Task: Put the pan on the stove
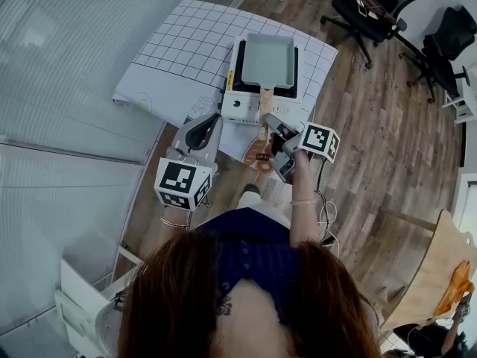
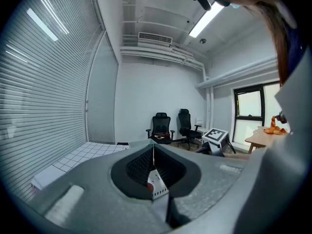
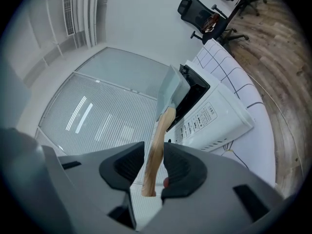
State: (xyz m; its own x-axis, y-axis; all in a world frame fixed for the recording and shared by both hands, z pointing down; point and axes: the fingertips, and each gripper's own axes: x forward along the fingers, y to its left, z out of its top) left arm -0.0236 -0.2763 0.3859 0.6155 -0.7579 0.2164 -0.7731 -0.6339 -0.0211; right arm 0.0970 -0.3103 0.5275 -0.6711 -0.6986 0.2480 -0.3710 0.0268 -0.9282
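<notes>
The stove (image 1: 242,107) stands on a gridded sheet (image 1: 179,58). The pan (image 1: 268,58) sits on the stove, its handle reaching over the stove's near edge and in between the right tongs (image 1: 268,121). The left tongs (image 1: 211,121) hang just near-left of the stove. Office chairs (image 1: 376,6) stand beyond the stove, to its right.

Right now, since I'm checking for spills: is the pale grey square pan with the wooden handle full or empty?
Empty: in the head view the pale grey square pan shows a bare bottom, nothing inside.
</notes>
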